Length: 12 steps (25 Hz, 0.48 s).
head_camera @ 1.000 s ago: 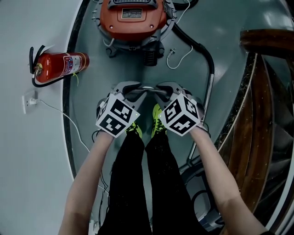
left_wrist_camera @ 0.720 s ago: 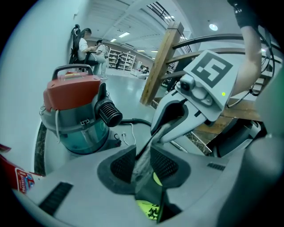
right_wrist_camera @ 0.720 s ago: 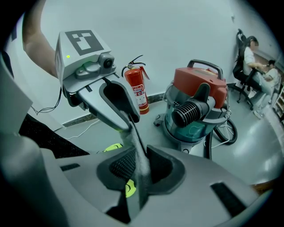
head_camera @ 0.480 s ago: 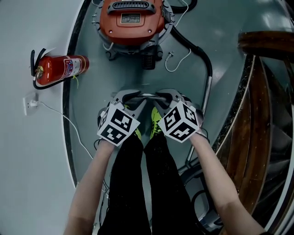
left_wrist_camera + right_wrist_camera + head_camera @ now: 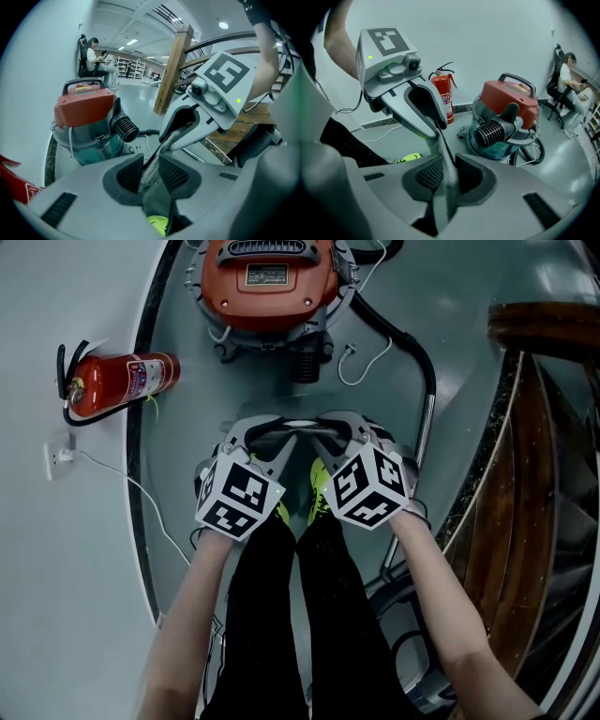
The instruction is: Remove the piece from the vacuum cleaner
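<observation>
The vacuum cleaner is stood upright on the grey floor, well apart from the piece. An orange-red lid with a black carrying handle is set on a translucent blue-green drum, and a black ribbed port is turned outward at the front. A black hose is led from its side to a metal tube. The piece, a thin, flat, grey speckled strip with a dark edge, is held off the floor, one end clamped in the left gripper and the other in the right gripper.
</observation>
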Each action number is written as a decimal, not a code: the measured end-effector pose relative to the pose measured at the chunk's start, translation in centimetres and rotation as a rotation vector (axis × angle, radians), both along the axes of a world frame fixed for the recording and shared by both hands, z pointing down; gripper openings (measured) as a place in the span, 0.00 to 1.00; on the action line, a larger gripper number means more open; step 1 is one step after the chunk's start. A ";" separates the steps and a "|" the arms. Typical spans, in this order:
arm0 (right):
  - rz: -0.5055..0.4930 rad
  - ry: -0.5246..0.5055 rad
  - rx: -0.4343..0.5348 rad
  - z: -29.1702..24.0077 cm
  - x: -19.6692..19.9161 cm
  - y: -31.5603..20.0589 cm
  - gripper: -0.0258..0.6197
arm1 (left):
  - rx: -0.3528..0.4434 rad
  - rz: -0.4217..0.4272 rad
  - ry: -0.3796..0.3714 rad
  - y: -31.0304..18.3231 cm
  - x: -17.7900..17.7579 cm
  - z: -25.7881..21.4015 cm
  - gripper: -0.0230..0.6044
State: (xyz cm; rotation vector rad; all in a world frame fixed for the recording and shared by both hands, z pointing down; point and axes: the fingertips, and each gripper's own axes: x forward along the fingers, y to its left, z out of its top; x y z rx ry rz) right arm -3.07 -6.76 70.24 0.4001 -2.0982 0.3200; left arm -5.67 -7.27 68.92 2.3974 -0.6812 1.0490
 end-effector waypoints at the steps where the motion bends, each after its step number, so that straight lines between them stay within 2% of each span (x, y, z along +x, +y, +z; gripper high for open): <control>1: 0.001 0.001 -0.005 0.4 -0.1 0.0 0.15 | -0.006 -0.005 0.000 0.1 -0.1 0.4 0.21; 12: 0.021 -0.014 -0.068 4.3 -0.6 1.0 0.15 | -0.054 -0.007 0.004 1.0 -0.6 4.2 0.21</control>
